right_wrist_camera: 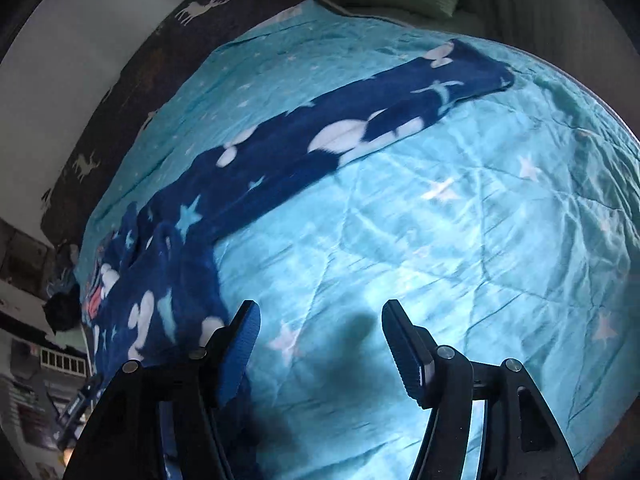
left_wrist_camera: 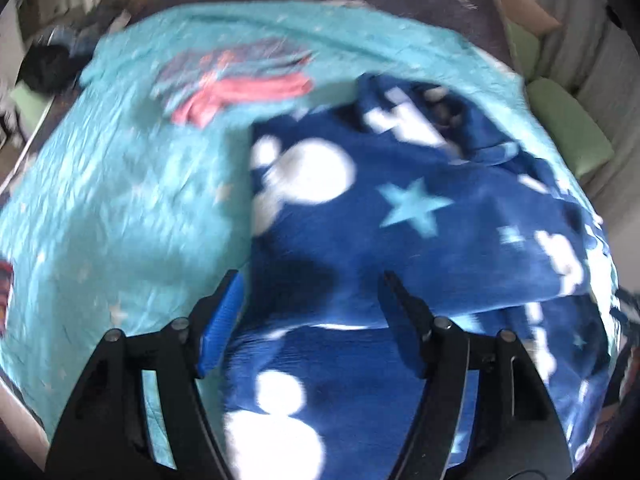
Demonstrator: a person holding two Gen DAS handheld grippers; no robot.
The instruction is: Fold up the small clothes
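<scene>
Two black fingers of the left gripper (left_wrist_camera: pixel 312 284) stand spread apart at the bottom of the left wrist view, blue pads facing inward, nothing pinched between them. Beneath and beyond them lies one dark blue fleece garment (left_wrist_camera: pixel 400 208) printed with white blobs and pale stars, spread over a turquoise quilt (left_wrist_camera: pixel 120 208) on the bed. Its near fold lies under the gap between the fingers, the pads not pressing it. Farther off on the quilt sits one pink and blue printed patch (left_wrist_camera: pixel 240 84), too blurred to make out. One green cushion (left_wrist_camera: pixel 568 128) shows at the right edge.

From the right wrist view, the right gripper (right_wrist_camera: pixel 320 320) is likewise spread, its two fingers above bare quilt (right_wrist_camera: pixel 440 240), holding nothing. One long stretch of the blue fleece garment (right_wrist_camera: pixel 320 136) runs diagonally from the lower left towards the upper right, flat on the quilt, with its bunched end just left of the left finger. A dark blanket with white deer figures (right_wrist_camera: pixel 132 92) borders the quilt's far side.
</scene>
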